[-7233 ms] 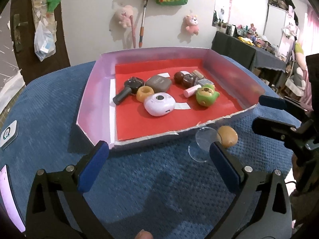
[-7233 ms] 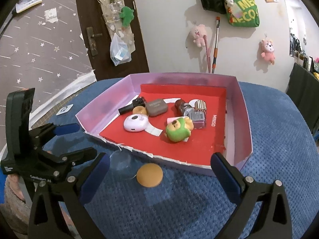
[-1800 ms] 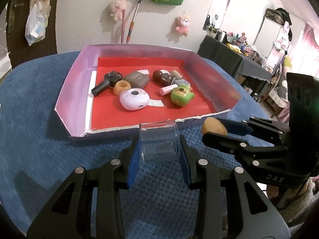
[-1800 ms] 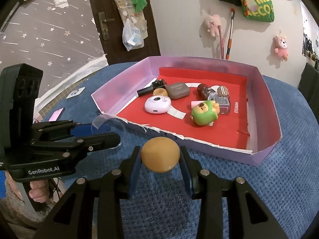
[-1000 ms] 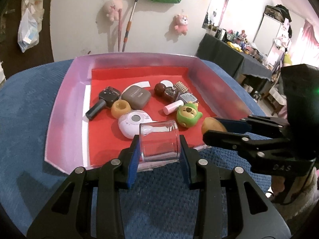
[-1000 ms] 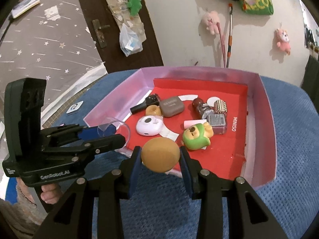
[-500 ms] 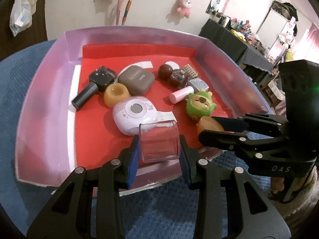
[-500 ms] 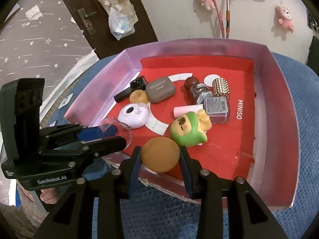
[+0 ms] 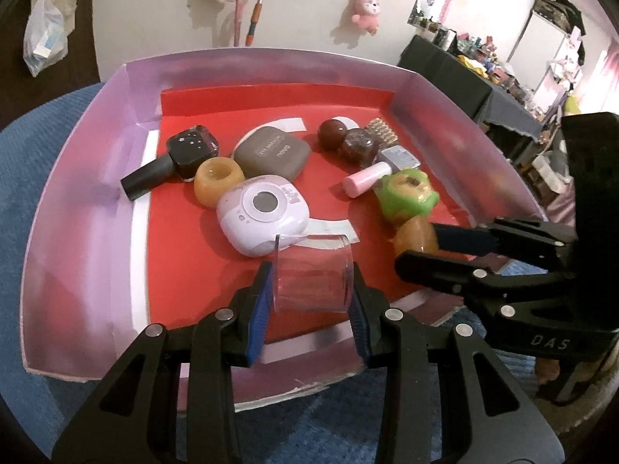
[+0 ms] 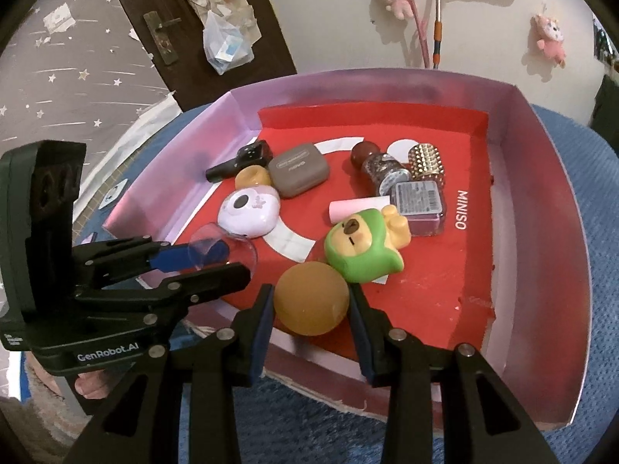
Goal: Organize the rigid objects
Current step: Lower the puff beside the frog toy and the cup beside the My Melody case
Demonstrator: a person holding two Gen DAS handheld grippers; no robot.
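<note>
**Both last pieces over the tray, neither set down yet**

My left gripper [image 9: 311,294] is clamped on the clear plastic cup [image 9: 312,272], which lies on its side between the blue pads with its open rim facing forward. My right gripper [image 10: 311,311] is clamped on the amber ball [image 10: 311,298], the pads pressing on either side of it. Both loads are past the near wall of the pink tray [image 9: 81,193] and above its red floor, but I judge that neither is resting on it yet.

Ahead of the left gripper, almost touching the cup's rim, sits the white round device [image 9: 263,214]. Beyond it are the amber ring [image 9: 218,179], the black bottle [image 9: 174,158] and the grey case [image 9: 272,152]. Just ahead of the right gripper, nearly against the ball, lies the green bear toy [image 10: 361,245]; further forward are the pink tube [image 10: 354,208], the labelled box [image 10: 419,203], the gold studded cylinder [image 10: 425,164] and the dark round-topped bottle [image 10: 377,164].

As far as I can see, nothing is left loose on the blue cloth [image 10: 603,232] outside the tray, so these two look like the final items. What remains is to lower each onto bare red floor and let go. The ball may roll once freed, and the cup has little room before the white device.
</note>
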